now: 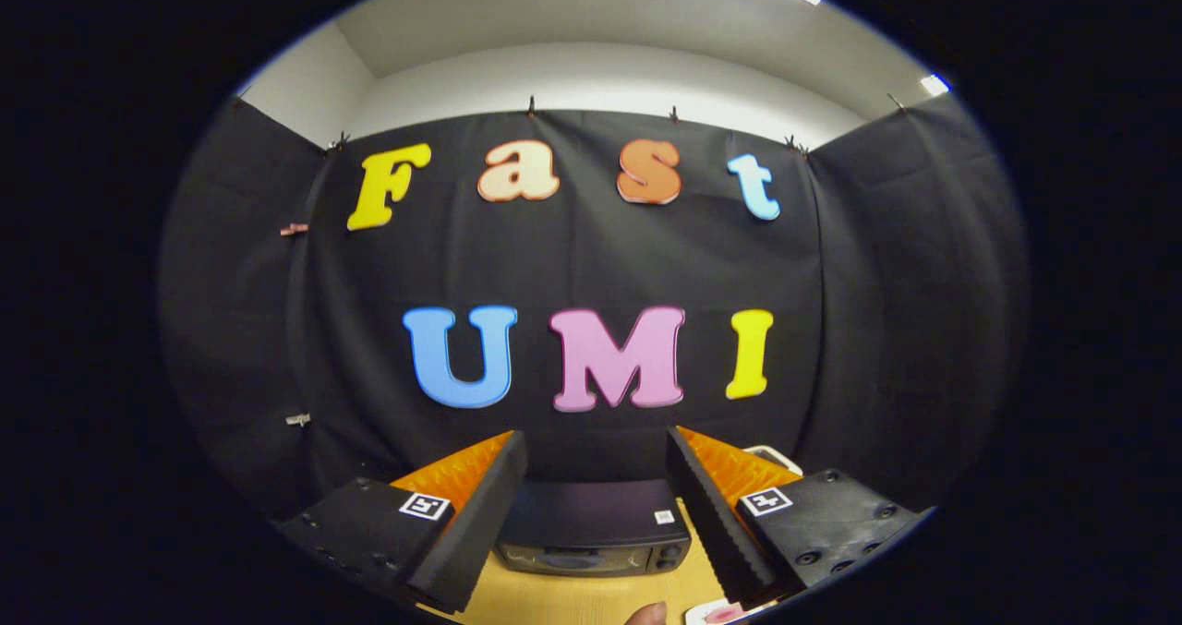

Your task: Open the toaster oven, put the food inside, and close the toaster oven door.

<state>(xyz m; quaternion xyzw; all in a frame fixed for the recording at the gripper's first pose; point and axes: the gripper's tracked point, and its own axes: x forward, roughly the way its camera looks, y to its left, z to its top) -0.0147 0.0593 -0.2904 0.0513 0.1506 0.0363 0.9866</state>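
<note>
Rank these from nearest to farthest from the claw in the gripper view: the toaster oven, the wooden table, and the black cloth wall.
The claw is open, holding nothing.
1. Wooden table: below, between the fingers.
2. Toaster oven: just ahead between the fingers, standing on the table, door closed.
3. Black cloth wall: beyond the oven, at the booth's back.

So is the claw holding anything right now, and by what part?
Nothing. The claw is open with its fingers apart, and the toaster oven sits beyond them, untouched.

high above toaster oven, facing wall
</note>
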